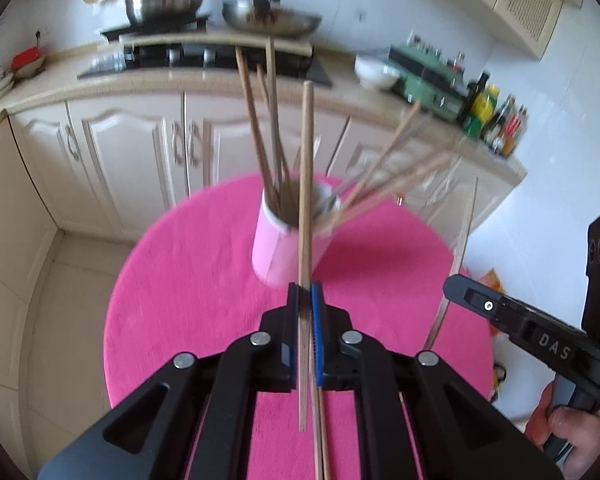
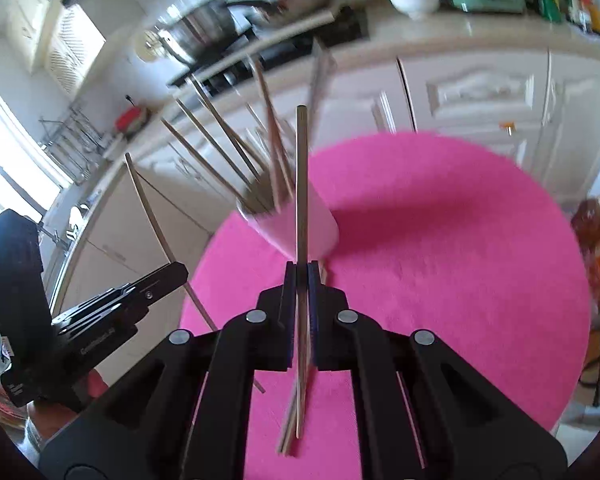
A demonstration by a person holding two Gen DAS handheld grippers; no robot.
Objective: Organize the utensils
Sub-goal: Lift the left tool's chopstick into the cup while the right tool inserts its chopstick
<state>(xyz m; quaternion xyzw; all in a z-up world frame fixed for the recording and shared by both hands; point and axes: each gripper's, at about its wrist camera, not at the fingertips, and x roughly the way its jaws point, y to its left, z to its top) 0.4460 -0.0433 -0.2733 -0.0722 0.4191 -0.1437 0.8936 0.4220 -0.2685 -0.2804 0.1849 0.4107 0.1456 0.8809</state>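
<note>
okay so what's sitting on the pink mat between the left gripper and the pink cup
Nothing. In the left wrist view, only bare pink mat lies between the left gripper and the pink cup; the chopstick it holds crosses in front of the cup.

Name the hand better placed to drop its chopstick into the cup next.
Probably left: the left gripper and its chopstick line up with the cup mouth; the right gripper looks similarly close.

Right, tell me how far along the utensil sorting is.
Done: a bunch of chopsticks already stands in the pink cup. In hand: the left hand-held gripper clamps wooden chopsticks, and the right hand-held gripper clamps a darker pair. Left: drop both pairs into the cup.
</note>
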